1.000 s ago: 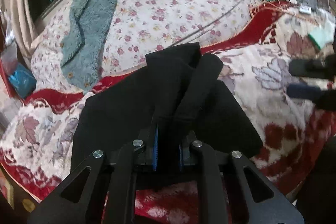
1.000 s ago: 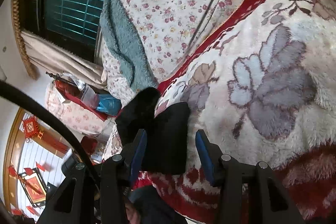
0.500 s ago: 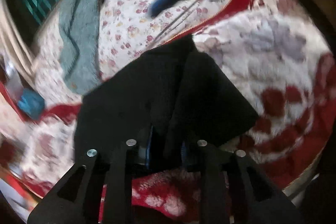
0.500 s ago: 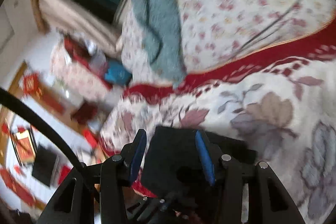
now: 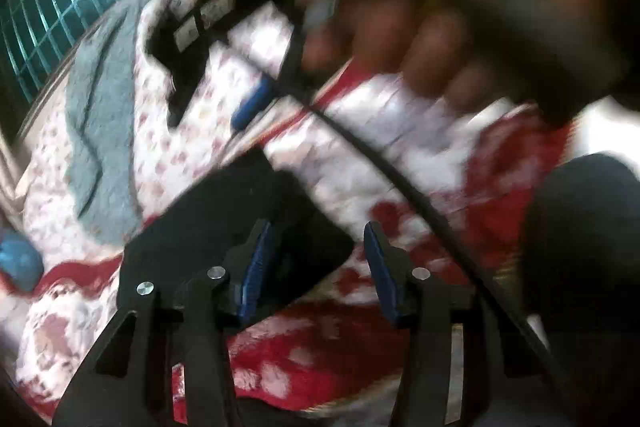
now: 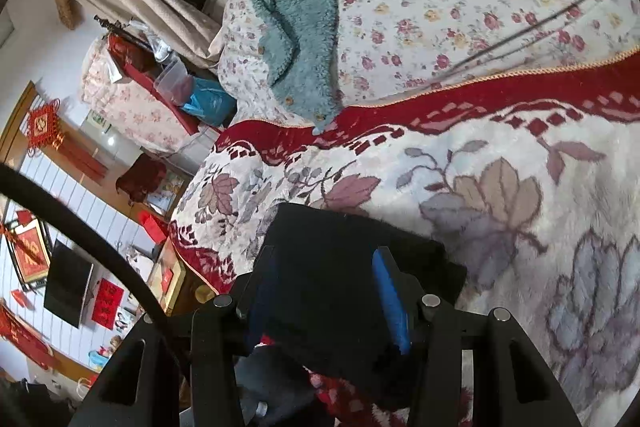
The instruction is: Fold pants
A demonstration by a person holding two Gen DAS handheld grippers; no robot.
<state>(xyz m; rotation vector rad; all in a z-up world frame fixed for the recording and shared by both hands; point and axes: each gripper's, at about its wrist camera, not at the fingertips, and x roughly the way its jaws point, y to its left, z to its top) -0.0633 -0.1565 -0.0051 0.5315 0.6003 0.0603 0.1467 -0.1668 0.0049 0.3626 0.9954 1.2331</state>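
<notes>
Released from the pinch it was in a second ago, the black pants [image 5: 224, 227] now lie as a folded bundle on the red-and-white leaf blanket [image 5: 360, 179], and the left gripper [image 5: 316, 259] has its blue pads spread wide with only the bundle's right corner reaching between them. Its view is badly smeared, so whether the left pad touches cloth I cannot tell. A blurred hand [image 5: 460, 7] and the other tool's black frame cross high in that view, where a second ago they sat off to the right. In the right wrist view the right gripper [image 6: 324, 291] hovers with its fingers spread on either side of the pants [image 6: 344, 267], nothing pinched; earlier the bundle sat left of its fingers. The bundle lies at the near edge of the bed, its long axis running roughly left to right, just ahead of both tools. The right gripper seems better centred over it, so it is probably the handier one for pressing or taking the next fold.
</notes>
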